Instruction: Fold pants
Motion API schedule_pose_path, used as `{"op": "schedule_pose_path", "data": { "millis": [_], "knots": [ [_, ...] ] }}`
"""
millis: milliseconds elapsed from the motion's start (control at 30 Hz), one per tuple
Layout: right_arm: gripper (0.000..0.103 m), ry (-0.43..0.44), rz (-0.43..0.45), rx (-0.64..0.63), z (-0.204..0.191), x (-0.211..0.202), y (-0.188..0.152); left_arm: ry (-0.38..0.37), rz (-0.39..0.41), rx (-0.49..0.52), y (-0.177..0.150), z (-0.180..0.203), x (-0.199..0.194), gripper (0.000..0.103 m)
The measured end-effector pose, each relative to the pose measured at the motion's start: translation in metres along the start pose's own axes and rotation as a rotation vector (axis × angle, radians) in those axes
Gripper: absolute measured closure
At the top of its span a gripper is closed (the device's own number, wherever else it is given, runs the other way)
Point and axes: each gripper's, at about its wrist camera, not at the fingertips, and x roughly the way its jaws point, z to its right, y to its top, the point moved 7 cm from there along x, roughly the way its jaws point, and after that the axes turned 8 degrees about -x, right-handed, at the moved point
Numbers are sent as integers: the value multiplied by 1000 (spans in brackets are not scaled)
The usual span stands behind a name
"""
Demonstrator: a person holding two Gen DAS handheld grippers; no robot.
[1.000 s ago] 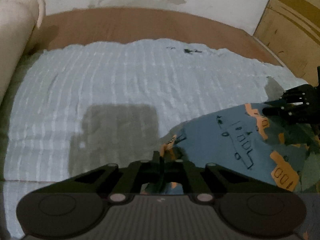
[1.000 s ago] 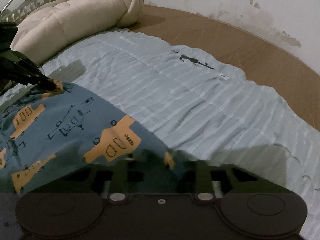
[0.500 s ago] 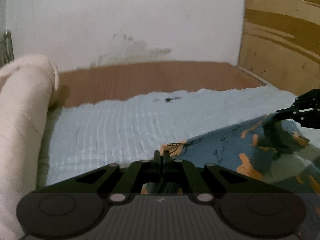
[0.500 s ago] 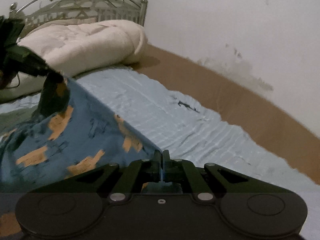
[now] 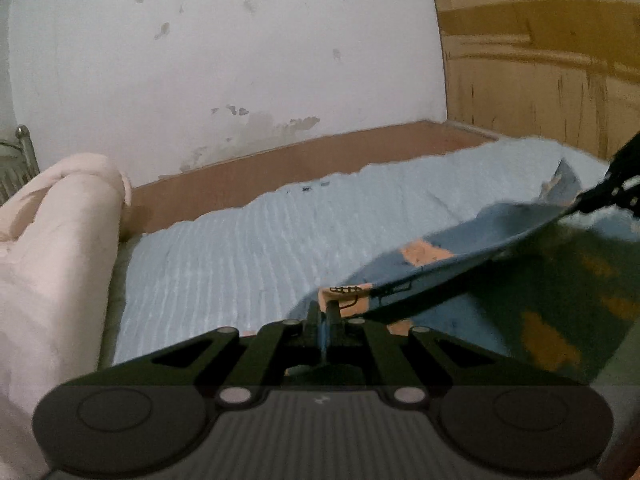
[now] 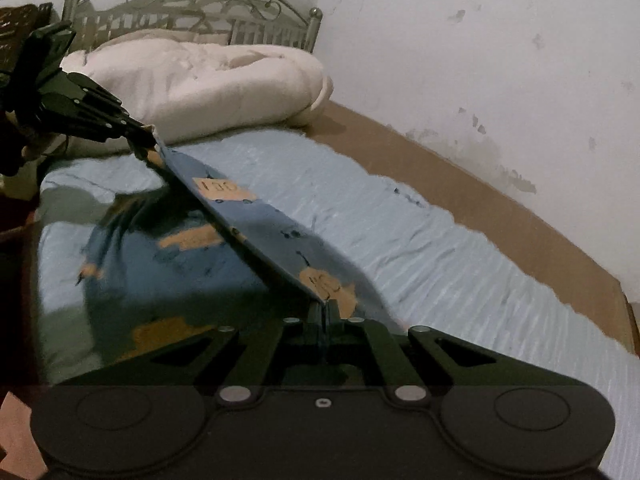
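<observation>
White, stained wall [image 5: 240, 60] backs a bed covered by a pale blue ribbed sheet [image 5: 248, 248], and above that sheet hang the pants [image 6: 256, 220], blue cloth printed with orange vehicles and dark line drawings. Their top edge is pulled into a taut straight line, running in the right wrist view from the lower centre up to the upper left, while the rest of the cloth sags below it toward the sheet at the left of the frame, blurred.

At the lower centre of that view the right gripper [image 6: 323, 308] has its jaws clenched on one end of the edge, cloth pinched between the black fingers. At the upper left the left gripper [image 6: 144, 136] grasps the other end, its jaws likewise closed on the fabric. From the left wrist view the same line shows the other way: pants [image 5: 500, 232] stretched from the left gripper [image 5: 324, 308] at lower centre to the right gripper [image 5: 588, 200] at the right edge.

Beyond the pants, a rolled cream duvet [image 6: 208, 80] lies at the head of the bed in the upper left, just before a metal headboard [image 6: 192, 4] with scrollwork. Brown mattress surface [image 6: 440, 168] shows between sheet and wall. Wooden panelling [image 5: 540, 60] fills the upper right of the left wrist view. No container shows in either view.
</observation>
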Motion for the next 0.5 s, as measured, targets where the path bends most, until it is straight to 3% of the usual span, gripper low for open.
{"op": "schedule_pose_path", "data": {
  "millis": [267, 500],
  "knots": [
    [103, 3, -51, 18, -48, 0, -32, 64, -10, 16, -52, 10, 3, 103],
    [102, -20, -50, -12, -52, 2, -35, 46, 0, 2, -49, 6, 2, 103]
  ]
}}
